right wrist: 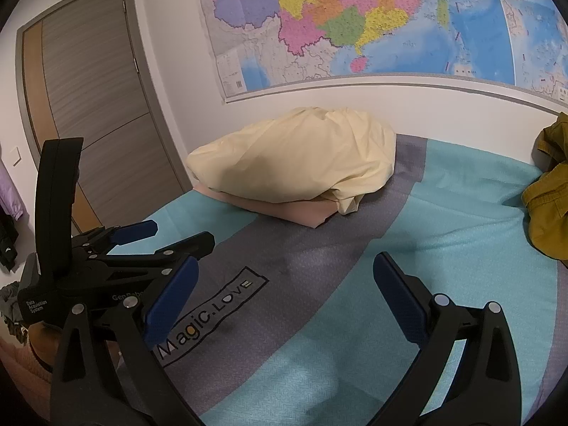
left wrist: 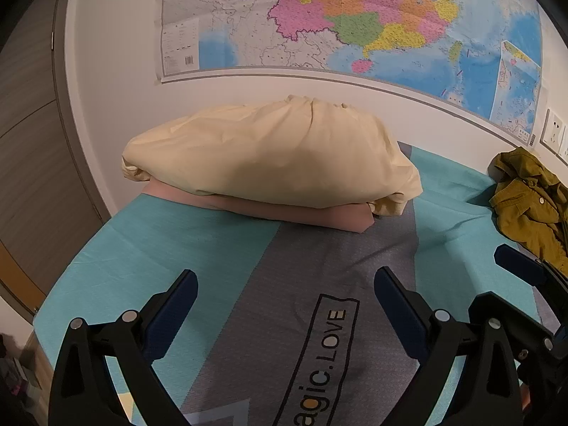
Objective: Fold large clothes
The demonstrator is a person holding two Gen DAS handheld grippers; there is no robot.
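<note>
Against the wall, cream bundle (left wrist: 269, 156) on pink cloth (left wrist: 319, 218); olive jacket (left wrist: 529, 202) right

White wall (right wrist: 170, 71), big colourful map (left wrist: 355, 17) above bed (right wrist: 443, 230); grey-brown door (right wrist: 96, 106) left, wall sockets (left wrist: 553, 131) right.

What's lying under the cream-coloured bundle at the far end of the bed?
A flat pink folded cloth lies under the cream bundle, its front edge and right corner sticking out. How far back it reaches, and anything else beneath, is covered.
</note>
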